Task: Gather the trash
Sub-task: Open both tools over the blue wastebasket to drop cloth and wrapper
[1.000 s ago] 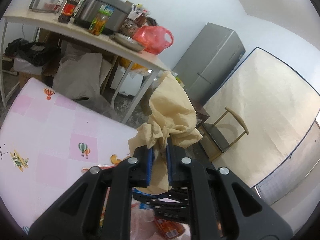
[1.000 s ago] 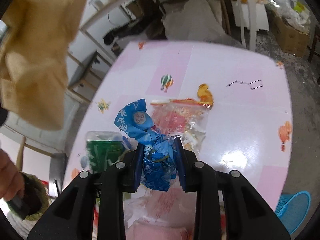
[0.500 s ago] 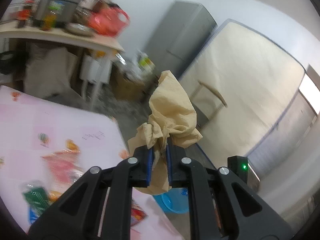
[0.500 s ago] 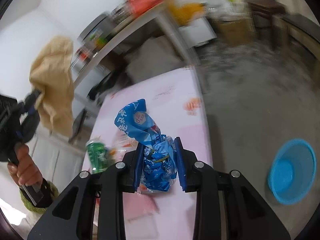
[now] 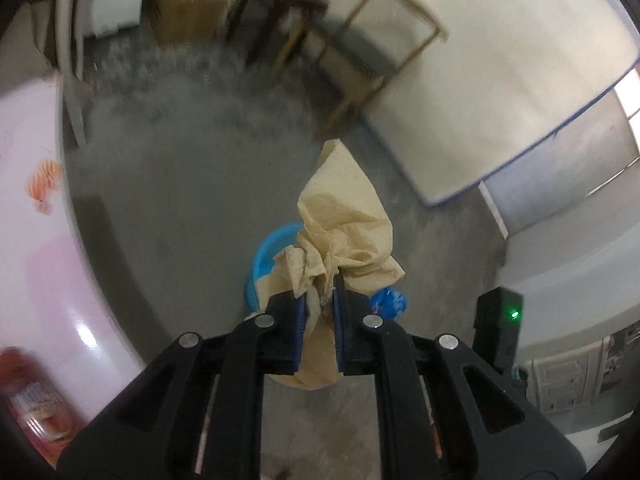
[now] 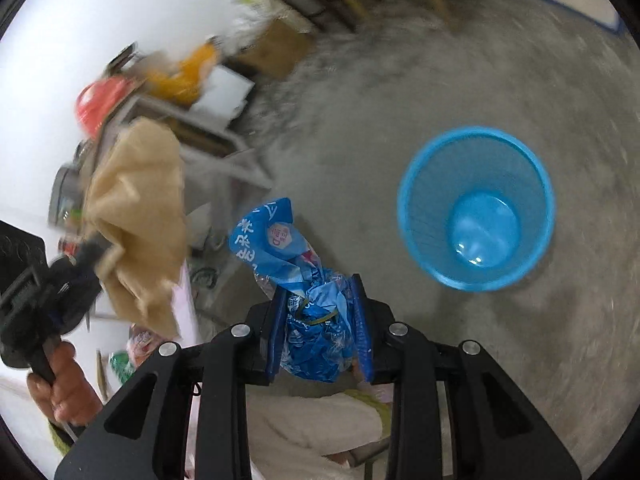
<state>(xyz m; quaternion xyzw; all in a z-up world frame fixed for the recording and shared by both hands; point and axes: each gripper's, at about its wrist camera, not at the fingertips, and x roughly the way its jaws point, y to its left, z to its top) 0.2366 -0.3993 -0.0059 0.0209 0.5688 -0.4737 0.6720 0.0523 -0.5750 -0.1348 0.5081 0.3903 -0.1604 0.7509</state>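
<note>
Pinching a tan napkin (image 5: 340,224) in the left gripper (image 5: 320,312) and a blue wrapper (image 6: 316,312) in the right gripper (image 6: 320,320), the person holds both near the blue bin (image 6: 476,208) on the floor, apparently for dropping.

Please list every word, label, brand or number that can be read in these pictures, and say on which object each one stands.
Blue wrapper, held in the right gripper: white Chinese characters and a round pink badge, too warped and blurred to read.
Red packet on the pink table: print blurred, unreadable.
Tan paper in the left gripper and blue bin: no text.
</note>
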